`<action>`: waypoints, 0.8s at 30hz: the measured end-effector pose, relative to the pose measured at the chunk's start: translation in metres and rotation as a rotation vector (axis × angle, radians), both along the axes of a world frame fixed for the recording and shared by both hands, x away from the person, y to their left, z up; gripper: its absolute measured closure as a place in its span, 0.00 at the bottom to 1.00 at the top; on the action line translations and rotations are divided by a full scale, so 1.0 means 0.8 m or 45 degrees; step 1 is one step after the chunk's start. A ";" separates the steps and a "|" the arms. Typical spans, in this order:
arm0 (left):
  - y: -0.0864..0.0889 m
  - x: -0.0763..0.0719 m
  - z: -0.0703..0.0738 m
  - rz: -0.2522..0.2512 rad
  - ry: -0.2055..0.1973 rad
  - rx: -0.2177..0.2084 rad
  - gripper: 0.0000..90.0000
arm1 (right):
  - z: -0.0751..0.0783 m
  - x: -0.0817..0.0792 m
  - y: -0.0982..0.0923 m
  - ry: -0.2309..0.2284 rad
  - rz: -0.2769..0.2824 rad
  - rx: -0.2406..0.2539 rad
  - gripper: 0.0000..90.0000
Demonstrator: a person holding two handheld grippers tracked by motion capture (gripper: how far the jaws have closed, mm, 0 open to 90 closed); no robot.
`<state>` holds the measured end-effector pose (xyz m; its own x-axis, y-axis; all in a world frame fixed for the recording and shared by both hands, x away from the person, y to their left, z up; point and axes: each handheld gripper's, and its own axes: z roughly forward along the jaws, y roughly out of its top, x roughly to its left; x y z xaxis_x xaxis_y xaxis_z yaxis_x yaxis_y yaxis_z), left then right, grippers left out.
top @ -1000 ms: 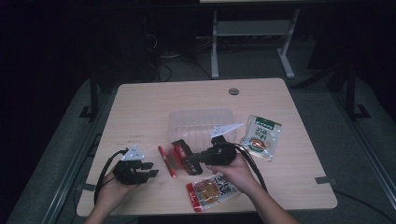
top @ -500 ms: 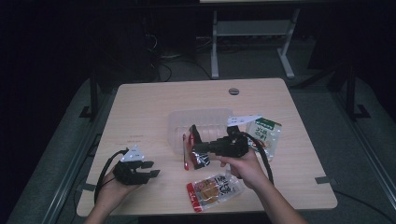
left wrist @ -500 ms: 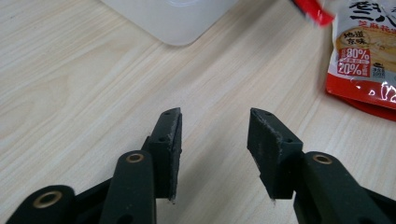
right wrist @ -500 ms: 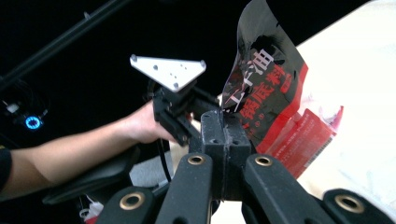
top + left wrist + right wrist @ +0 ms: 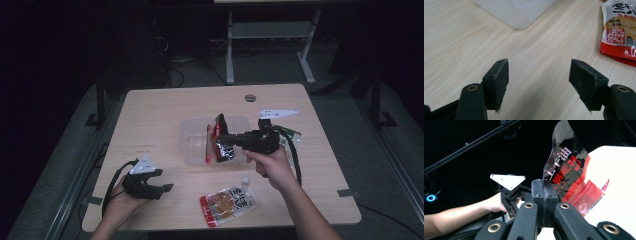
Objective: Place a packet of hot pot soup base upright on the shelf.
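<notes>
Bare forearms, no sleeves. 2 black handheld grippers, left gripper (image 5: 161, 189) and right gripper (image 5: 223, 136), each with 2 matte black block jaws on rounded black links fixed by brass-coloured rivets, small screw holes in the pads, a pale grey 3-cornered plate (image 5: 277, 113) on top, a black cable (image 5: 296, 160) trailing behind.

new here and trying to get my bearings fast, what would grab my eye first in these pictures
First the glossy black-and-red snack packet, pinched in the shut right gripper and lifted over the clear plastic tray at the middle of the pale wooden table. Next the left gripper at the table's near left, jaws just opened with nothing between them. A red-and-white snack pouch lies flat near the front edge.
</notes>
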<state>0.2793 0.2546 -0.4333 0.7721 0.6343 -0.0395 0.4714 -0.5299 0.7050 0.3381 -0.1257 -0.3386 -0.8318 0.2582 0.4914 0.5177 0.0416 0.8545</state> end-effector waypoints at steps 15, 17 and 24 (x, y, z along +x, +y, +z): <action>-0.002 0.001 -0.002 0.002 0.010 -0.002 0.34 | 0.000 0.026 -0.055 0.003 -0.150 -0.036 1.00; -0.002 0.001 -0.003 -0.001 0.006 0.001 0.34 | 0.000 0.029 -0.060 0.009 -0.160 -0.049 1.00; -0.002 0.001 -0.003 0.005 0.013 -0.001 0.34 | -0.001 0.037 -0.072 0.012 -0.192 -0.071 1.00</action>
